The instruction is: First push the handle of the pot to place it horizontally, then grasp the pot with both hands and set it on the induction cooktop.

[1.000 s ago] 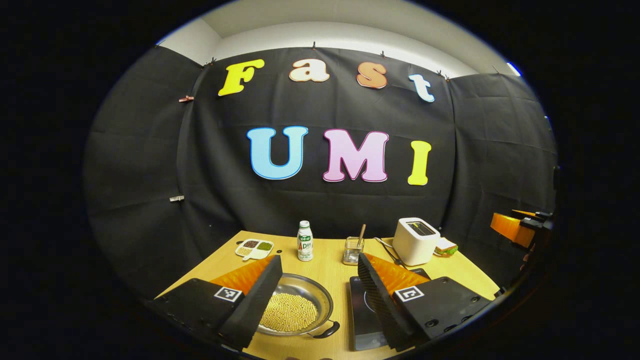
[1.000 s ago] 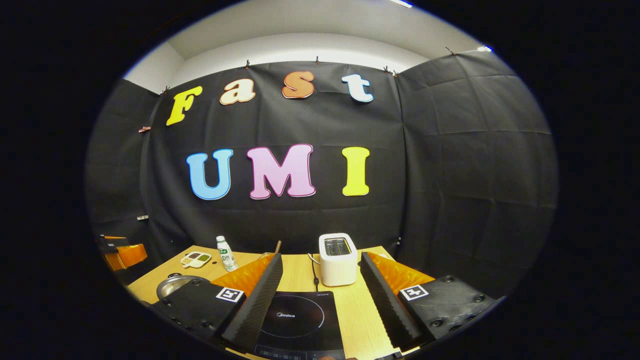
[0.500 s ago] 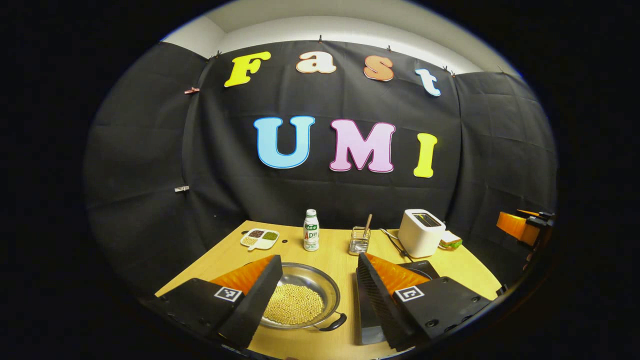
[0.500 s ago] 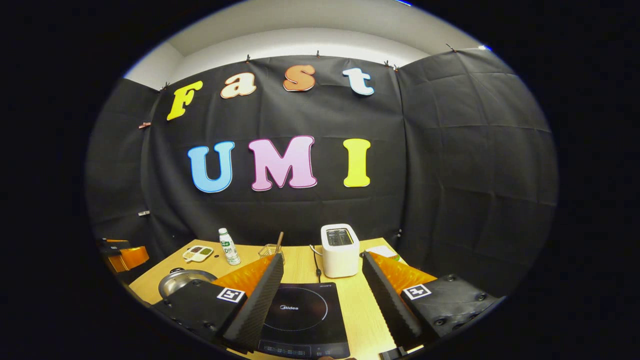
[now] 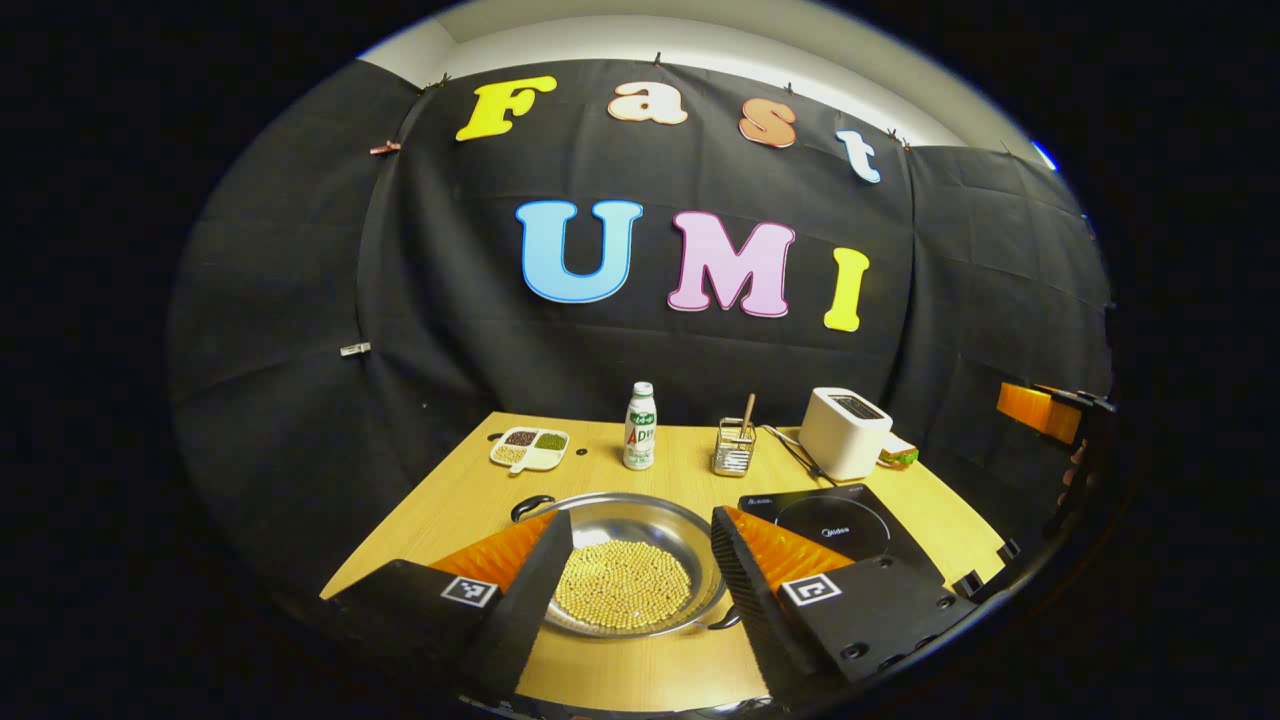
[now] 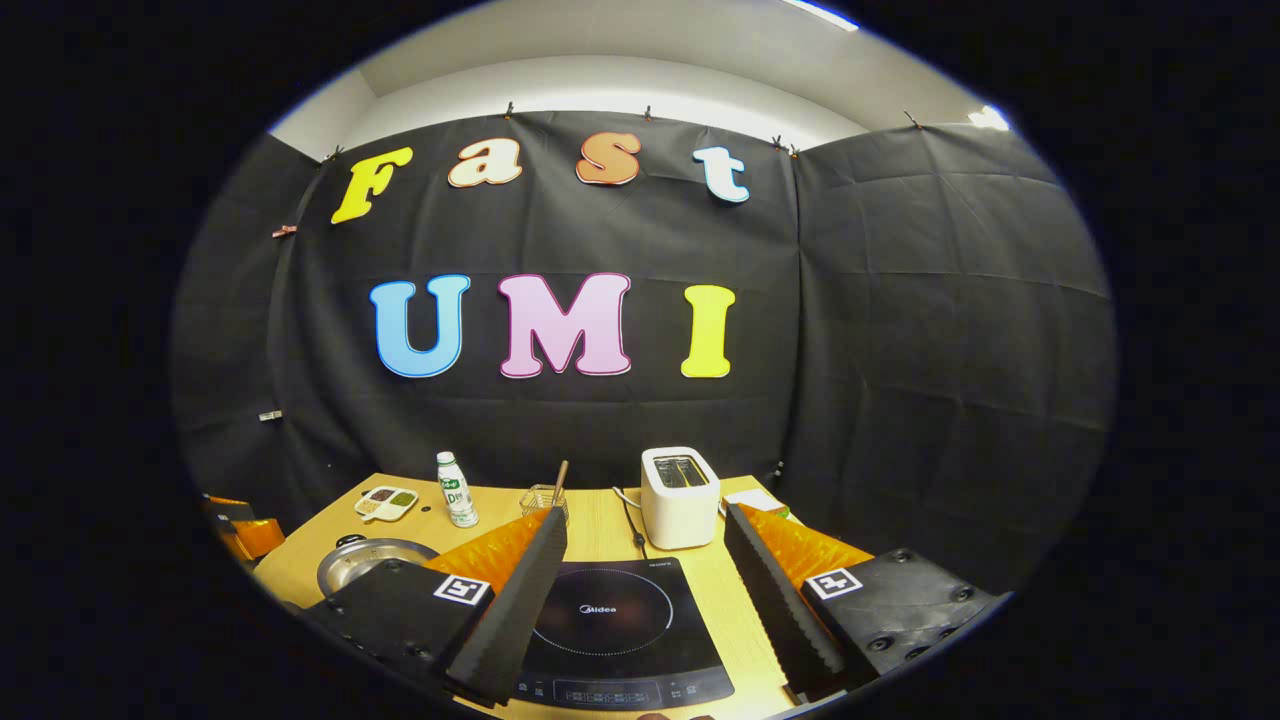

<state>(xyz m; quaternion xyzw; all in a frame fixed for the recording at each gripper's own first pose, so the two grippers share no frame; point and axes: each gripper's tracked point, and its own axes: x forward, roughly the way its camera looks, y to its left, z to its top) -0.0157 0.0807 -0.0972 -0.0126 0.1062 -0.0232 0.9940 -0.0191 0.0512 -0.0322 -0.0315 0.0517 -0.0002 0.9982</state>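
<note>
A shallow steel pot filled with yellow beans sits on the wooden table. Its black handles lie on a diagonal, one at the far left, one at the near right. My left gripper is open above the table, with the pot between its fingers and apart from them. The black induction cooktop lies to the pot's right. My right gripper is open over the cooktop, holding nothing. The pot appears at the left of the right gripper view.
At the back of the table stand a white toaster, a wire holder with a stick, a small bottle and a divided dish of grains. A sandwich lies beside the toaster, whose cord runs toward the cooktop.
The left gripper has shifted so the pot now sits centred between its fingers and the far handle shows. The right gripper has barely moved; more of the cooktop's front edge shows.
</note>
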